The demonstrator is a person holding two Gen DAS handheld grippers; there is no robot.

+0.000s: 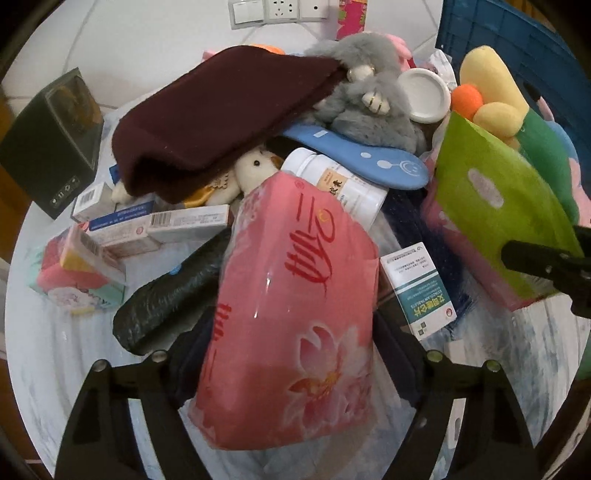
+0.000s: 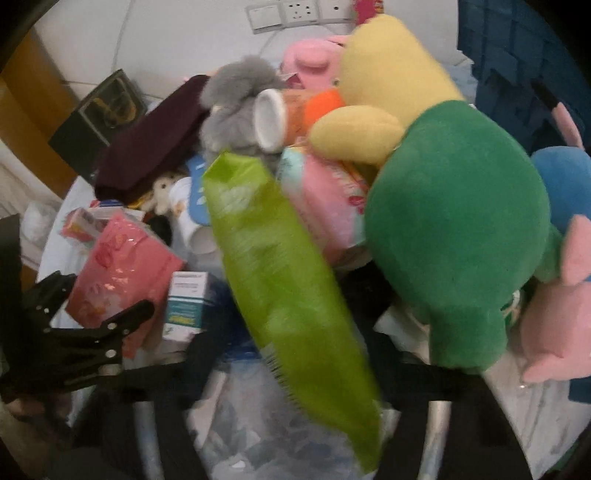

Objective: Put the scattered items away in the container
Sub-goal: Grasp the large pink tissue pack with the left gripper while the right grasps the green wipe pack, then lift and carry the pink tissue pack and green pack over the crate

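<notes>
Clamping a pink tissue pack [image 1: 295, 295] between the fingers of the left gripper [image 1: 291, 369], lengthwise along the tool, far end pointing forward over the heap. Pinching a green packet [image 2: 280, 280] in the right gripper [image 2: 295, 387] in the same way, streaked with motion blur in the right wrist view. Both tools clenched on their loads, neither released.

Judging the step in hand as the carry: two scattered items gripped and seemingly raised clear of the pile, not yet resting in the blue crate [image 1: 509, 48], standing ahead and to the right of both tools. Inside of the crate hidden, so not telling how much is lying there already.

Next move calling for swinging each load forward and rightward, lifting over the crate wall, passing above the green-and-yellow plush [image 2: 454, 229] crowding the space just ahead-right of the right gripper, and opening only once over the crate.

Remaining pile lying directly ahead of the left tool: white bottle [image 1: 340, 184] touching the far end of the pack, maroon cloth [image 1: 221, 110] and grey plush [image 1: 369, 92] beyond, medicine box [image 1: 417, 295] just to the right, flat cartons to the left.

Resting on a pale marbled table [image 1: 55, 369], with a black box [image 1: 48, 147] standing far left. Backing onto a white tiled wall carrying wall sockets [image 1: 280, 11] straight ahead, above the heap.
</notes>
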